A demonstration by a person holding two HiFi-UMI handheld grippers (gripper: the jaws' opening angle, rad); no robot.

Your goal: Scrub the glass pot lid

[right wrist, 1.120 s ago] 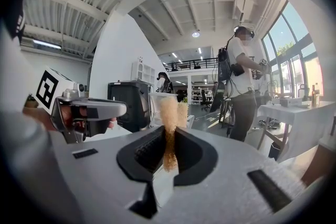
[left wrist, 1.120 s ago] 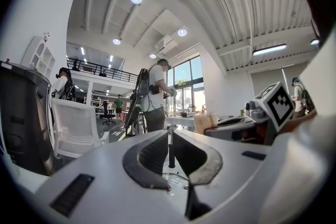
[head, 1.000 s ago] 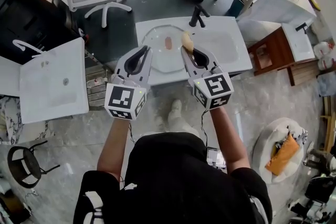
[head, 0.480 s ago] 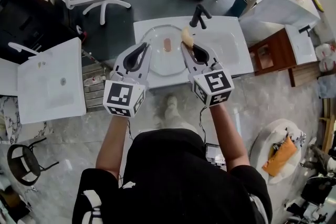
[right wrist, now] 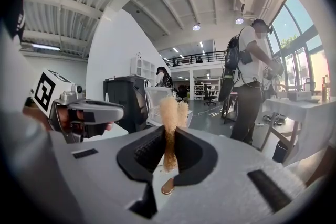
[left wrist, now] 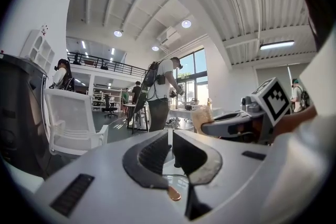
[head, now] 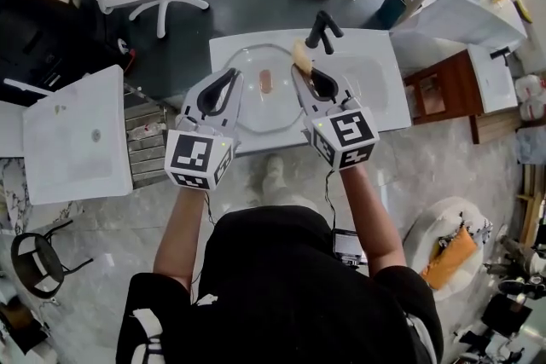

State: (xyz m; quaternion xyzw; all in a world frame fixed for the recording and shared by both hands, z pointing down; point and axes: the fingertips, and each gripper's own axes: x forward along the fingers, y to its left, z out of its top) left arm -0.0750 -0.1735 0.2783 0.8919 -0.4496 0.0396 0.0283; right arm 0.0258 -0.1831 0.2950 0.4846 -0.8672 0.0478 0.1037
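- My left gripper [head: 231,79]: white two-jaw tool, jaws closed on nothing, held over the lid's left side.
- My right gripper [head: 299,74]: jaws clamped on a tan fibrous scrubbing sponge [head: 301,55], which stands upright above the lid's far right rim.
- Round clear glass pot lid [head: 266,108], brown knob: lies flat on the left end of the white washbasin top [head: 380,94].
- Black tap [head: 322,28]: at the far edge.

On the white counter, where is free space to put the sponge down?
Free: the part of the counter right of the faucet and the right gripper, up to its right edge. Crowded: the left half, where the lid lies; the left gripper and the held sponge hang over it.
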